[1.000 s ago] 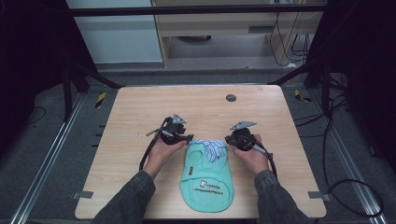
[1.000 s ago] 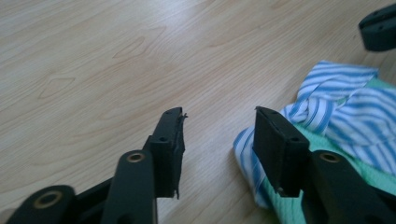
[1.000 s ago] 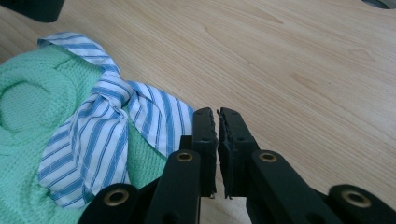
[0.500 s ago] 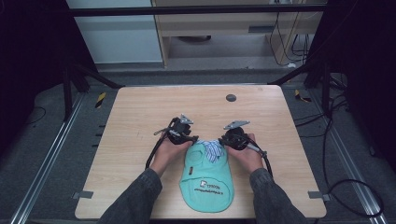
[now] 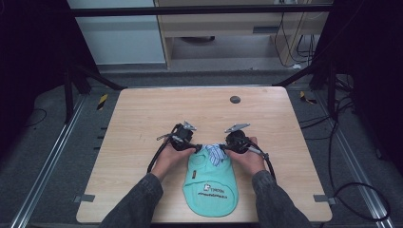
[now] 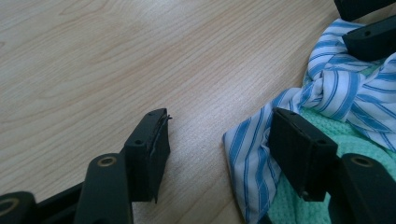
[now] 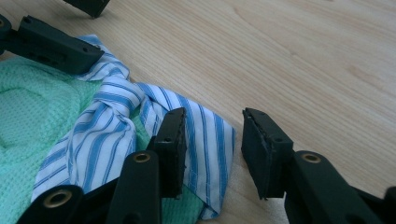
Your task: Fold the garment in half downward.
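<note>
A mint green knitted garment [image 5: 211, 183] lies flat near the table's front edge, printed end toward the person. Its blue-and-white striped collar [image 5: 216, 153] is bunched at the far end. My left gripper [image 5: 197, 147] sits at the collar's left and my right gripper [image 5: 223, 147] at its right, both low over the wood. The left gripper's [image 6: 219, 123] jaws have just been opening, with the striped collar's [image 6: 345, 88] edge beside one pad. The right gripper's [image 7: 212, 119] jaws have also been opening, over a corner of the collar [image 7: 107, 130] without pressing it.
A small dark disc [image 5: 235, 99] lies on the wooden table [image 5: 142, 118] toward the far edge. Cables trail from both grippers across the tabletop. A metal frame and a yellow-black marker [image 5: 102, 101] stand off the table's left.
Both hands have drawn slightly closer together at the collar. The green garment lies where it did.
</note>
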`<state>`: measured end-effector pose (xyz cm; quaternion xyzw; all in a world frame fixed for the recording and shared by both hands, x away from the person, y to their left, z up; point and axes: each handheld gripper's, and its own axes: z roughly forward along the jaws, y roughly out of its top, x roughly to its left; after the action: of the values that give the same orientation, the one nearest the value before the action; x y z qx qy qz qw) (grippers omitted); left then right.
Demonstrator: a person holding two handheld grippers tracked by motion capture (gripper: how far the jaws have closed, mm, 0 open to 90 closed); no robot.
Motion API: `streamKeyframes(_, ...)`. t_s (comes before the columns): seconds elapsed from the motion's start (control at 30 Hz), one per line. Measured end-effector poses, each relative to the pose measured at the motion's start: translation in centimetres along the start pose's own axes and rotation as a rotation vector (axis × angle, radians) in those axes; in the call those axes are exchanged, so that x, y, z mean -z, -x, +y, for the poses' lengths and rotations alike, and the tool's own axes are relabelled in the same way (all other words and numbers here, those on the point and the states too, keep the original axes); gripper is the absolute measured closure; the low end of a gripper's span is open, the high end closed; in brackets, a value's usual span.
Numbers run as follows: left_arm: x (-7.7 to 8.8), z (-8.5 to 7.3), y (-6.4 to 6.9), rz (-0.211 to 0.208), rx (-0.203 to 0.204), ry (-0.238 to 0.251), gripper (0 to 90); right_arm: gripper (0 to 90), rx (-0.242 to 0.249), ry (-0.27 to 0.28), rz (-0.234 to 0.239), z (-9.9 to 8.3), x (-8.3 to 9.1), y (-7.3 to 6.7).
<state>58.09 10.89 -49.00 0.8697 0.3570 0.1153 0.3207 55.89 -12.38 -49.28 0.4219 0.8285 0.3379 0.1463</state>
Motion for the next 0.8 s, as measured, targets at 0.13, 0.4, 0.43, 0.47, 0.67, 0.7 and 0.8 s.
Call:
streamKeyframes(0.13, 0.0, -0.2, 0.1, -0.003, -0.008, 0.016, 40.2, 58.4, -0.008, -0.005, 0.006, -0.1, -0.1, 0.1)
streamKeyframes(0.4, 0.3, -0.5, 1.3, -0.072, -0.048, 0.020, 72.3, 78.2, -0.011, -0.017, 0.036, 0.0, -0.1, -0.5)
streamKeyframes(0.43, 0.4, -0.5, 1.4, -0.079, -0.049, 0.012, 74.3, 79.8, 0.004, -0.020, 0.033, 0.1, -0.1, -0.6)
streamKeyframes(0.47, 0.4, -0.5, 1.4, -0.079, -0.049, 0.012, 76.2, 79.8, 0.004, -0.020, 0.033, 0.1, -0.1, -0.6)
streamKeyframes(0.67, 0.9, -0.2, 1.5, -0.077, -0.057, 0.001, 83.4, 83.5, 0.036, -0.031, 0.026, 0.3, 0.3, -1.0)
streamKeyframes(0.7, 1.2, -0.1, 1.6, -0.073, -0.057, 0.010, 83.6, 83.6, 0.037, -0.015, 0.026, 0.3, 0.6, -1.1)
streamKeyframes(0.8, 2.3, 0.3, 1.8, -0.064, -0.063, 0.043, 83.9, 83.6, 0.058, 0.020, 0.029, 0.7, 1.9, -1.4)
